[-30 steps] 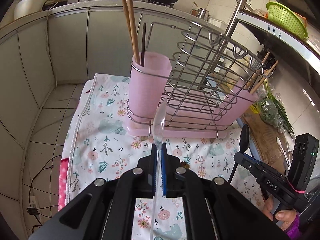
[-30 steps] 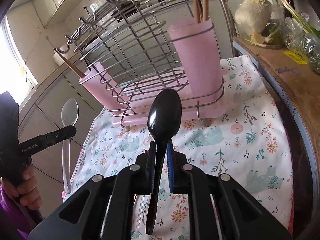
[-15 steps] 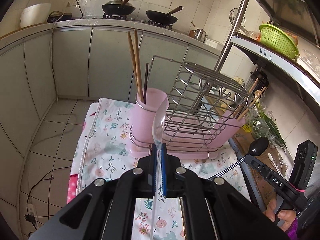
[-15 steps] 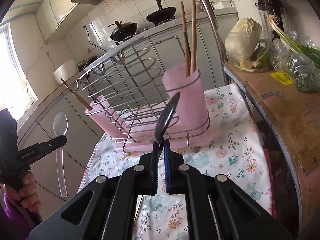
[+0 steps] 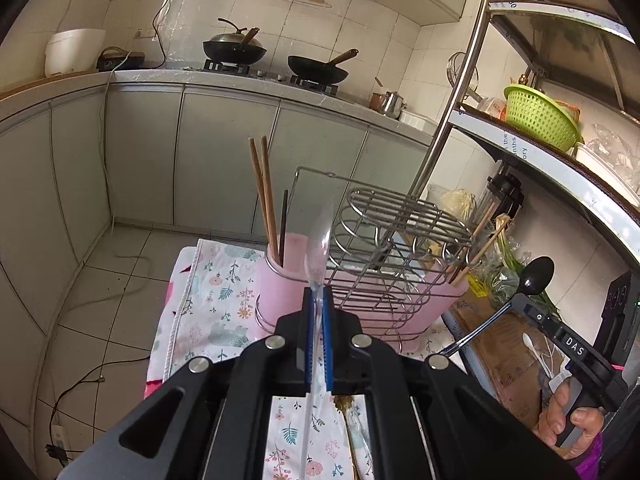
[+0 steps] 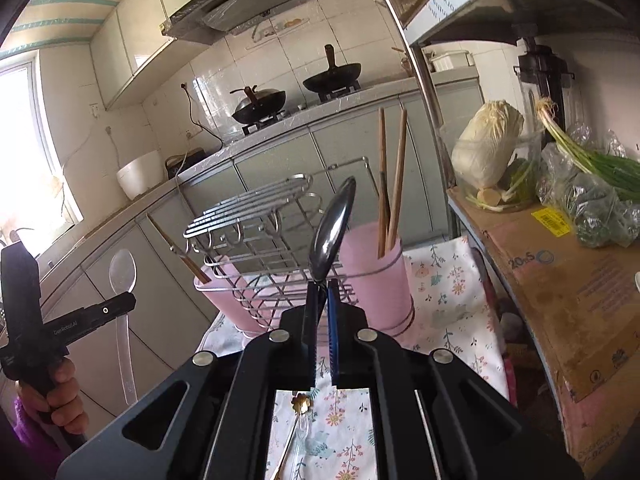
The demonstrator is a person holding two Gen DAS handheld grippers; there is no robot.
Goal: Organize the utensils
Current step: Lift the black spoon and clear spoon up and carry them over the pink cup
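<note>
A wire rack (image 5: 396,248) with a pink cup at each end stands on a flowered cloth (image 5: 208,300) covering the bench. The left tool (image 5: 317,320) is clamped on a clear plastic spoon (image 5: 319,244), held upright in the air in front of the rack's left cup (image 5: 280,276), which holds chopsticks (image 5: 265,196). The right tool (image 6: 323,312) grips a black spoon (image 6: 334,228), also raised clear of the rack, near its right side. Open floor lies left of the cloth's edge; a shelf with vegetables (image 6: 580,184) crowds the rack's right.
</note>
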